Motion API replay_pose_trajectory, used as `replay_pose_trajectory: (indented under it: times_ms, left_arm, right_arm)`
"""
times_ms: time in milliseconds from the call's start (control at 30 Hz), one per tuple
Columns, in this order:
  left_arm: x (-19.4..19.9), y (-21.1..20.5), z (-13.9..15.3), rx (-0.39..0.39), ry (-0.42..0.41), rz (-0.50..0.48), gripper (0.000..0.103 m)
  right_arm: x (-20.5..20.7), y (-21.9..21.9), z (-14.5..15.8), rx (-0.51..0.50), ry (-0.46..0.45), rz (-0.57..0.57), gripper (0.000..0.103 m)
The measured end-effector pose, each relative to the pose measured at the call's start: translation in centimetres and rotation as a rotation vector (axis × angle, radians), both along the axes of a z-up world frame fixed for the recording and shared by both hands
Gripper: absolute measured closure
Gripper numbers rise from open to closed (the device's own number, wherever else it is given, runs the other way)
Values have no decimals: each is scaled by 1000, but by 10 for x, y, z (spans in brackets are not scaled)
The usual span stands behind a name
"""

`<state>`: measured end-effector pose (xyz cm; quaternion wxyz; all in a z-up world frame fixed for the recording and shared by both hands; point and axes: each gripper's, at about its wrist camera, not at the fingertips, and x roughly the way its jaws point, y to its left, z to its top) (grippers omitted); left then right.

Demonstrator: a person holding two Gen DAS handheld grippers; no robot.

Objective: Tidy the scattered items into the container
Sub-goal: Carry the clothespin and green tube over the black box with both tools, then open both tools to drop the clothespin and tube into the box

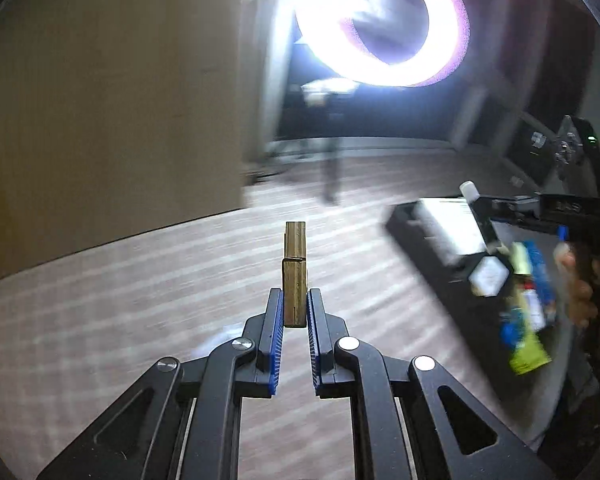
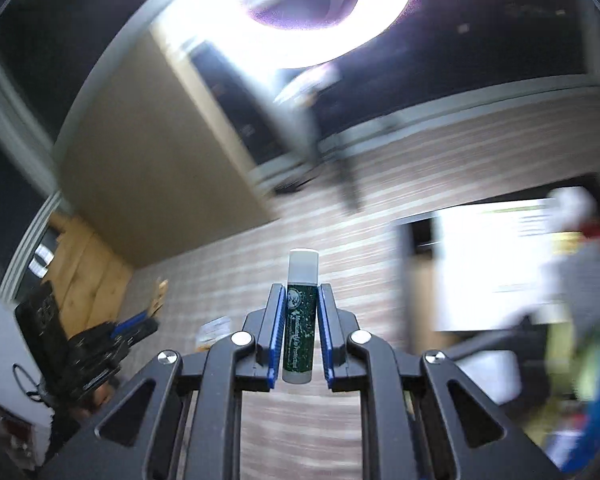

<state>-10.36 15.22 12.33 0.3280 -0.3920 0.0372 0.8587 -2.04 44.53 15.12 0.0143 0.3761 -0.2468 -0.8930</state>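
Note:
My left gripper is shut on a wooden clothespin that stands upright between the blue pads, above the striped wooden tabletop. My right gripper is shut on a lip balm tube with a dark green label and a white cap. A black container lies at the right, with a bright white sheet and colourful packets inside; the same container appears blurred in the right wrist view. The right gripper's lip balm cap shows over the container. The left gripper with its clothespin is at the left.
A bright ring light glares overhead. A beige panel stands at the left behind the tabletop. A hand holds the right gripper's handle. Dark furniture and a stand's legs are farther back. Both views are motion-blurred.

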Motion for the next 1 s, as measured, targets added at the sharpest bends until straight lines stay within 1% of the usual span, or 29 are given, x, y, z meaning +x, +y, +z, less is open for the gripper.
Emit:
replay_pose_trajectory:
  times_ms: [67, 167, 233, 267, 333, 400, 533, 667, 733, 767, 800, 833, 867, 1000]
  left_arm:
    - [10, 35, 4, 7, -2, -62, 93]
    - [16, 90, 4, 20, -14, -133, 93]
    - [21, 118, 4, 30, -15, -169, 93]
    - [22, 135, 3, 28, -11, -182, 93]
    - [22, 159, 2, 16, -3, -189, 93]
    - [17, 181, -3, 11, -16, -188, 93]
    - [7, 210, -15, -9, -33, -160, 93]
    - [2, 227, -23, -36, -23, -141, 93]
    - [-1, 234, -26, -44, -18, -145, 92]
    - [-3, 238, -29, -45, -26, -156, 87]
    - [-6, 241, -32, -40, -43, -165, 81]
    - [-8, 242, -33, -29, -56, -170, 65]
    - [-9, 241, -33, -23, -53, -164, 59]
    - [-12, 227, -27, 0, -33, -137, 60]
  right_arm:
    - [24, 43, 6, 27, 8, -99, 87]
    - [51, 87, 8, 40, 13, -211, 87]
    - [67, 120, 8, 51, 12, -275, 87]
    - [71, 130, 8, 57, 9, -294, 87]
    - [80, 152, 7, 73, 2, -333, 87]
    - [86, 170, 7, 82, -4, -352, 87]
    - [90, 189, 4, 90, -12, -367, 87]
    - [83, 198, -1, 99, -21, -378, 87]
    - [77, 200, -3, 101, -14, -364, 87]
    - [73, 203, -5, 95, -16, -355, 85]
    - [69, 207, -8, 85, -26, -357, 77]
    - [67, 211, -9, 71, -41, -375, 72]
    - [67, 213, -7, 61, -33, -381, 66]
    - [70, 210, -1, 84, -15, -388, 65]
